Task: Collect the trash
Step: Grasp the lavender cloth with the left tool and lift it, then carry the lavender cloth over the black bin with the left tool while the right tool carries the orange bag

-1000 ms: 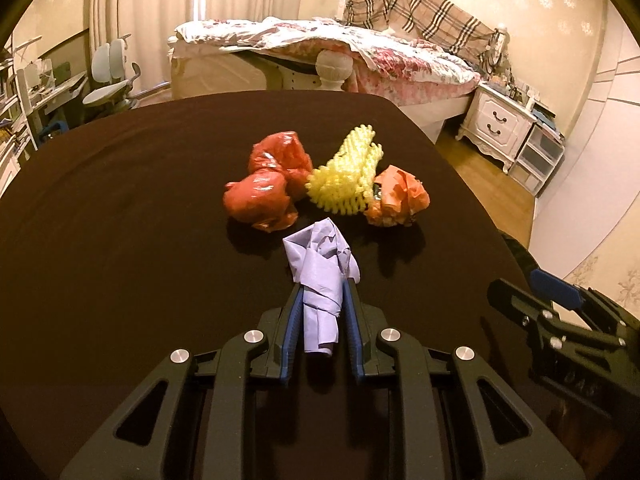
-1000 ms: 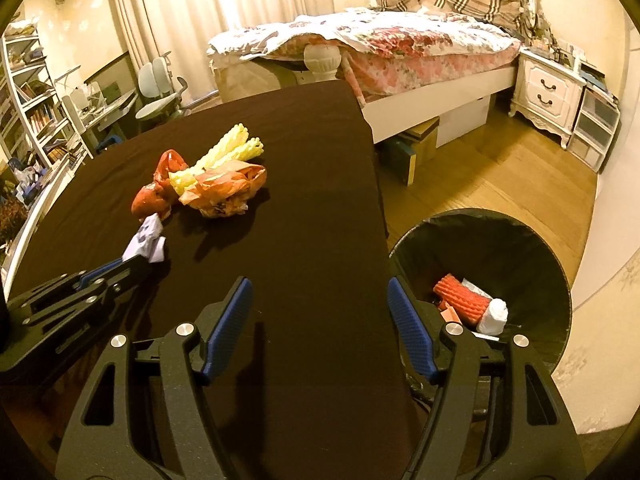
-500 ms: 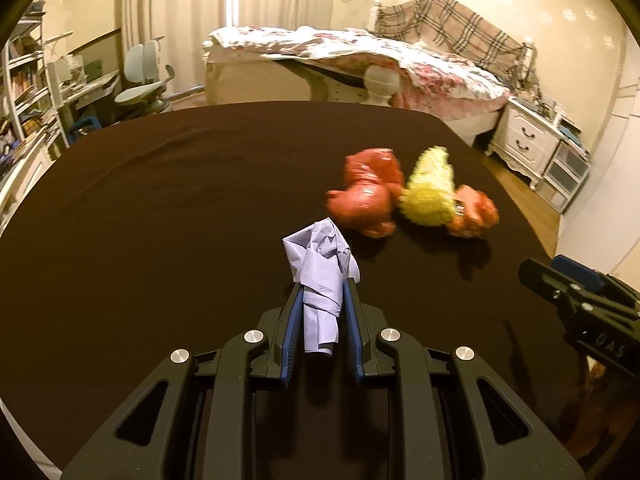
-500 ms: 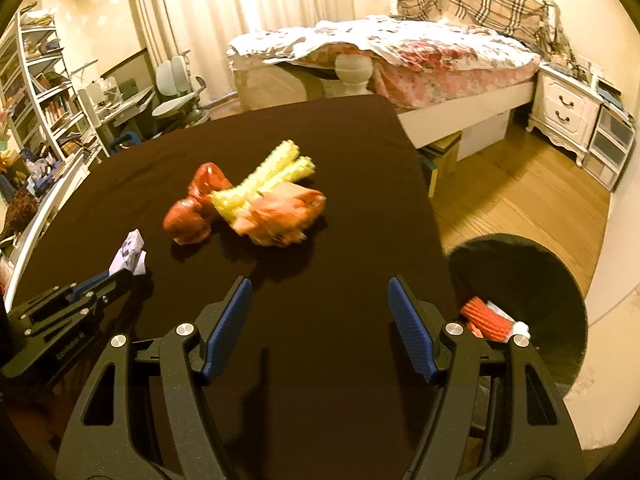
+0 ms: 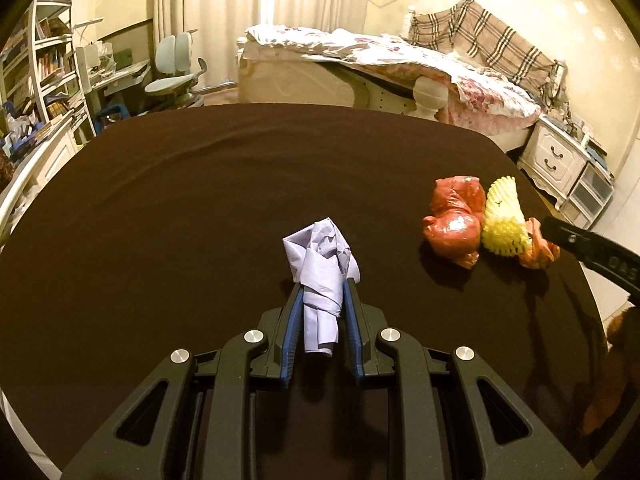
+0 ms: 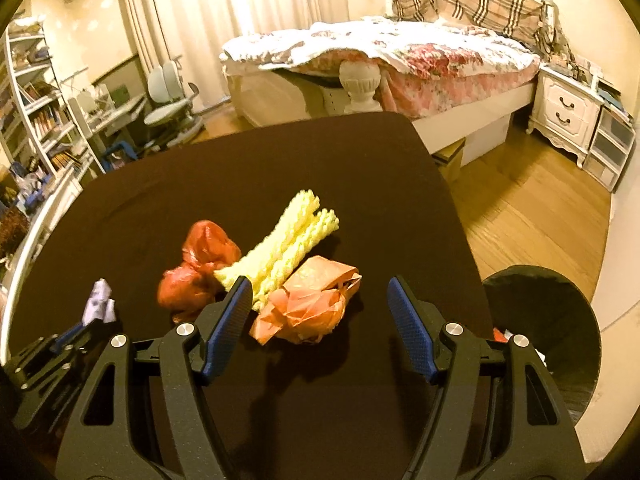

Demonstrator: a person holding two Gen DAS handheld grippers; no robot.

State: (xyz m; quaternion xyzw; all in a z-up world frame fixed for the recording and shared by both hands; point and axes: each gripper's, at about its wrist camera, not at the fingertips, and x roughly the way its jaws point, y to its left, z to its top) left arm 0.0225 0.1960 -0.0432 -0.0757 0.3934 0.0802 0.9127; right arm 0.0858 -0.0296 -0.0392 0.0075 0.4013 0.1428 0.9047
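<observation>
My left gripper (image 5: 321,286) is shut on a crumpled pale purple paper (image 5: 322,264), held above the dark table (image 5: 180,208); the same paper (image 6: 100,300) shows at the left of the right wrist view. A heap of trash lies on the table: a red plastic bag (image 6: 198,268), a yellow foam net (image 6: 290,236) and an orange plastic bag (image 6: 310,306). My right gripper (image 6: 320,292) stands open just in front of the orange bag, nothing between its pads. In the left wrist view the heap (image 5: 460,224) lies to the right.
A black trash bin (image 6: 540,320) stands on the wooden floor by the table's right edge, with some trash inside. Beyond the table are a bed (image 6: 400,52), a white nightstand (image 6: 568,112), desk chairs (image 5: 176,76) and bookshelves (image 6: 32,112).
The left gripper has swung left with the paper, so the heap slid to the right of its view. The right gripper has moved away from the bin toward the heap, now close to the orange bag.
</observation>
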